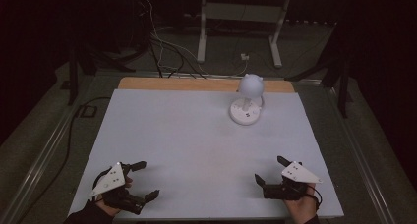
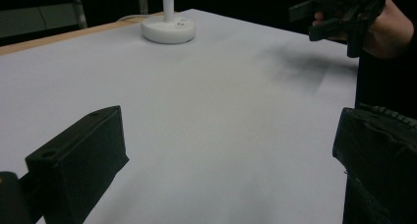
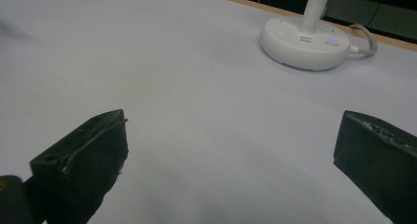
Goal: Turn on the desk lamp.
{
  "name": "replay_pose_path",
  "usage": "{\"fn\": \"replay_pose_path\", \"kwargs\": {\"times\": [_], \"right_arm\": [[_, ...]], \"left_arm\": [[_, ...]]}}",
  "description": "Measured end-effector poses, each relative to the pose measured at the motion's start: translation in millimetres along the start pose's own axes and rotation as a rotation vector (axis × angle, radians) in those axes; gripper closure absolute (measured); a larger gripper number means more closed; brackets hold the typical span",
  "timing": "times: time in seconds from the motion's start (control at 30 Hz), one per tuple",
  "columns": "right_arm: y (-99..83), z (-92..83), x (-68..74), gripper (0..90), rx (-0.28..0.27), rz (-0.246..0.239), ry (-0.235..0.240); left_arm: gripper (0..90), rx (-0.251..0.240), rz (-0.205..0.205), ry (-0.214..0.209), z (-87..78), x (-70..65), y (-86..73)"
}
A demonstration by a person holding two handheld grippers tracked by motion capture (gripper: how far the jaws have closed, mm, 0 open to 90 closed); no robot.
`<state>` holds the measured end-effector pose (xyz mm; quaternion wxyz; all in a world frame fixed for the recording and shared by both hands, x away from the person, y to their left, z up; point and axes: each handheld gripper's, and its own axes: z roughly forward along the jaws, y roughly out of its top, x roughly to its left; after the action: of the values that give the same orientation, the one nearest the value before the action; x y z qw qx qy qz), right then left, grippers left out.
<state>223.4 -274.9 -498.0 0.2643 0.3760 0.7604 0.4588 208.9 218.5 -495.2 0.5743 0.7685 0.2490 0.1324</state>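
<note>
Scene: table (image 1: 196, 150) covered in a pale sheet, its wooden edge showing at the far side; dark floor and cables beyond.
Lamp: we see a white desk lamp (image 1: 247, 102) standing upright at the far right of the table, round base flat on the sheet, globe head above it, cord running off the far edge. In the right gripper view its base (image 3: 305, 42) carries a small lit button.
Left hand-held gripper (image 1: 142, 180): held in a gloved hand at the near left corner, jaws spread wide with nothing between them, pointing toward the middle of the table.
Right hand-held gripper (image 1: 271, 169): held at the near right corner, jaws likewise released and bare; the left gripper view shows it (image 2: 324, 18) raised a little off the sheet.
Relation: both hand-held grippers are well apart from the lamp, the right one nearer to it.
Progress: we judge the work as not yet begun; the lamp stands untouched, and no reach is under way.
Remaining: we expect the whole approach to the lamp, any contact with its base or head, and whatever handling follows.
</note>
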Motion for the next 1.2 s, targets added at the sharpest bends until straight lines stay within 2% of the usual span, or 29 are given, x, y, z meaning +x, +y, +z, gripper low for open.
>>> {"fn": "replay_pose_path", "kwargs": {"times": [0.2,0.27,0.47,0.57,0.77,1.07,1.2], "right_arm": [[0.9,-0.7,0.6,0.0,0.007,0.003,0.008],[0.4,1.5,0.8,0.0,0.037,0.015,0.009],[2.8,2.0,2.6,0.0,0.061,0.032,0.027],[2.7,3.0,3.7,0.0,0.091,0.046,0.041],[4.8,4.6,9.3,0.0,0.113,0.03,0.068],[9.5,2.3,9.7,0.0,0.112,0.058,0.1],[12.8,2.2,12.2,0.0,0.121,0.051,0.109]], "left_arm": [[0.3,0.005,0.003,0.002,-0.1,-0.6,0.3],[0.3,0.005,0.0,-0.001,-0.2,-0.7,0.4],[0.3,0.001,0.002,-0.003,-0.9,-1.2,0.8],[0.3,0.011,0.007,-0.007,0.5,-1.5,0.9],[0.3,0.004,0.008,-0.009,0.9,-2.4,1.6],[0.3,-0.005,0.003,-0.01,0.6,-1.5,2.1],[0.3,-0.004,0.002,-0.009,0.3,-1.4,1.9]]}}
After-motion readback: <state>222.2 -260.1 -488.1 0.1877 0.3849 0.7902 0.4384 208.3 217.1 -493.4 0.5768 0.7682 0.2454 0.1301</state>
